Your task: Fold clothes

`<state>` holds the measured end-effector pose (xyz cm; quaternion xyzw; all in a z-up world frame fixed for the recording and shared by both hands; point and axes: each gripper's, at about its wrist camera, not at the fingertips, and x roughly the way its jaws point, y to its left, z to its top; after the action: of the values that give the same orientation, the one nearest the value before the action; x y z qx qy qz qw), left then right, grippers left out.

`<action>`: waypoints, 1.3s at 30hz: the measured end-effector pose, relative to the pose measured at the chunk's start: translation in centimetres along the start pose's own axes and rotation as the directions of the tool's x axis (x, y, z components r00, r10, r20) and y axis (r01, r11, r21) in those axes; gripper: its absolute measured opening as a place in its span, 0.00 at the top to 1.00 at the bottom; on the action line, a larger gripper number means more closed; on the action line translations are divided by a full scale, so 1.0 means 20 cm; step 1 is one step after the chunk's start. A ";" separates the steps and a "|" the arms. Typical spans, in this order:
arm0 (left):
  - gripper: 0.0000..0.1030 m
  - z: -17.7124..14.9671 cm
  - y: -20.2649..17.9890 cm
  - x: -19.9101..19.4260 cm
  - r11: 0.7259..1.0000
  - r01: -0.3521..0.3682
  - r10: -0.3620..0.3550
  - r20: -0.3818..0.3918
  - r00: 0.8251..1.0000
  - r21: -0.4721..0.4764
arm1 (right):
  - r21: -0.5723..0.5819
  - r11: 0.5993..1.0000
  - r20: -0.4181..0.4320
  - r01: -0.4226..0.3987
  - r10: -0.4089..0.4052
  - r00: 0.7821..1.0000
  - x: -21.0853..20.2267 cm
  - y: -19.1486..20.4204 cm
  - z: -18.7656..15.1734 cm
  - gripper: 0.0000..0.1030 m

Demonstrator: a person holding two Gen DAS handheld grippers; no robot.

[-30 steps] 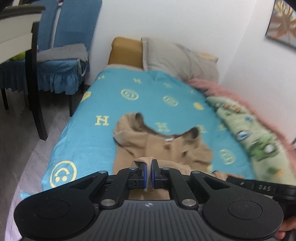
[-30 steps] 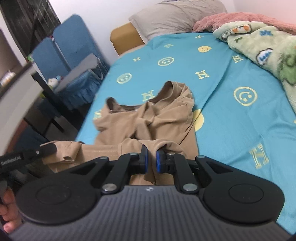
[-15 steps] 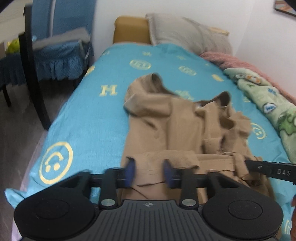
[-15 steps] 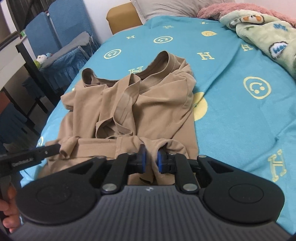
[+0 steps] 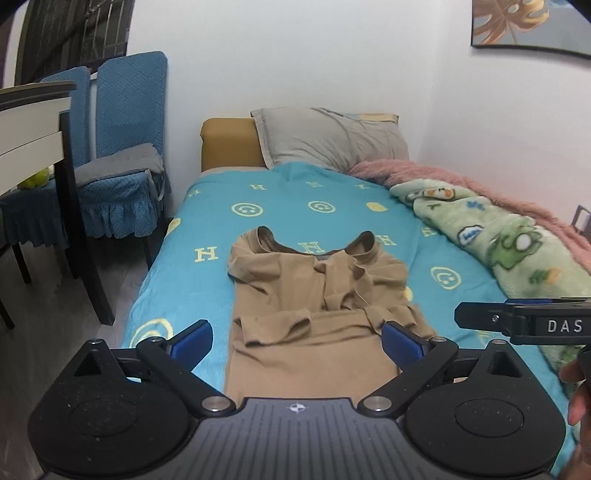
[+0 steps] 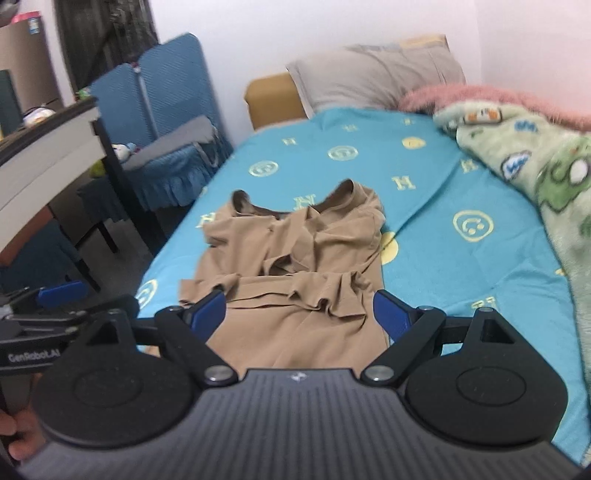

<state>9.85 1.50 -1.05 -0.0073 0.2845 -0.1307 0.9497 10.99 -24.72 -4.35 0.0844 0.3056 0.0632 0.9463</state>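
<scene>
- The tan garment (image 5: 314,295) lies flat near the foot of the bed, on the turquoise bedsheet (image 5: 221,229); its neckline points toward the pillow, and a fold of cloth crosses its middle as a horizontal band.
- The left hand-held gripper (image 5: 297,341) has its jaws spread wide and opening further; the blue pads (image 5: 192,341) stand on either side of the garment's lower part, and nothing is pinched between them.
- The right hand-held gripper (image 6: 297,314) is likewise spread, its jaws opening; the garment's folded band shows between the pads, but they are clear of it.
- In the left wrist view, the right hand-held gripper's black body juts in from the right edge with the white letters "DAS" on it.
- In the right wrist view, the left hand-held gripper's body at the left edge reads "GenRobot.AI".
- The bedsheet is printed with pale yellow letters "H" and smiley faces.
- A green blanket (image 5: 509,251) with cartoon figures lies along the right side of the bed; small lettering on a blue patch is too small to read.
- A grey pillow (image 5: 328,140) sits at the head, a pink fuzzy blanket (image 5: 443,177) beside it.
- Blue-covered chairs (image 5: 125,147) stand left of the bed, by a desk (image 5: 33,122).
- A framed picture (image 5: 524,26) hangs on the wall.
</scene>
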 end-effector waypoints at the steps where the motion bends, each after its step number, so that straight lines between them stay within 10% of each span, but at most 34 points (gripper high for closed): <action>1: 0.04 -0.02 0.00 -0.04 1.000 -0.001 0.001 0.001 1.000 -0.005 | -0.003 1.000 0.009 0.001 -0.001 1.000 -0.03 0.01 -0.02 0.14; 14: 0.04 -0.19 0.14 0.01 0.967 0.057 -0.102 -0.175 0.979 -0.249 | 0.028 1.000 0.056 -0.005 0.003 0.998 -0.17 0.04 -0.07 0.14; 21: 0.05 -0.36 0.36 0.33 0.794 0.015 -0.270 -0.329 0.905 -0.608 | 0.062 0.998 0.017 0.007 -0.008 1.000 -0.13 0.01 -0.08 0.14; 28: 0.08 -0.44 0.51 0.41 0.600 0.014 -0.319 -0.223 0.921 -0.800 | 0.055 0.998 -0.018 0.012 -0.011 1.000 -0.08 0.01 -0.10 0.14; 34: 0.30 -0.47 0.55 0.40 0.545 0.017 -0.320 -0.189 0.929 -0.838 | 0.057 0.998 -0.041 0.024 -0.022 0.999 -0.05 0.01 -0.11 0.14; 39: 0.33 -0.47 0.53 0.42 0.565 0.002 -0.308 -0.208 0.928 -0.825 | 0.076 0.997 -0.055 0.024 -0.019 0.998 -0.03 0.00 -0.11 0.14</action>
<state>14.17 10.26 -14.42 -0.4448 0.4648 -0.0690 0.7625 9.20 -24.54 -5.71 0.1154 0.3344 0.0436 0.9343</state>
